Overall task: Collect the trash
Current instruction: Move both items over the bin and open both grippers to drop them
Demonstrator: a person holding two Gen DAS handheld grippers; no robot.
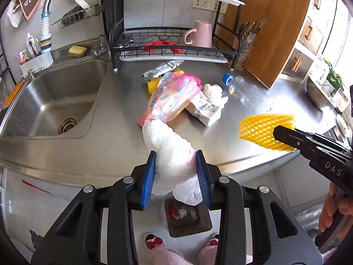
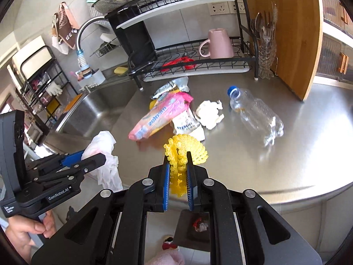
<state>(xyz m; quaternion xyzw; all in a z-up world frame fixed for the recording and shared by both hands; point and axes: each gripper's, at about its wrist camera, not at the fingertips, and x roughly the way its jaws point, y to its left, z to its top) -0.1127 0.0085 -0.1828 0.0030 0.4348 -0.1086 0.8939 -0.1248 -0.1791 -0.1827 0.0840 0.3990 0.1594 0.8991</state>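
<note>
In the left wrist view, the left gripper sits at bottom centre, its 2 blue pads partly closed on a crumpled white plastic bag that bulges between them. In the right wrist view, the right gripper is pinched almost closed on a yellow foam fruit net, whose long axis runs along the fingers.

The relation that matters: the dark square waste bin stands on the floor below the rounded edge of the steel countertop, showing just under each gripper's fingers at bottom centre of both views. Both held pieces hang close to that edge, so I judge a short carry outward and down puts either over the bin; neither looks clearly nearer.

Up the counter lie a pink snack wrapper, a wad of white tissue and, furthest right, a clear plastic bottle with a blue cap on its side.
</note>
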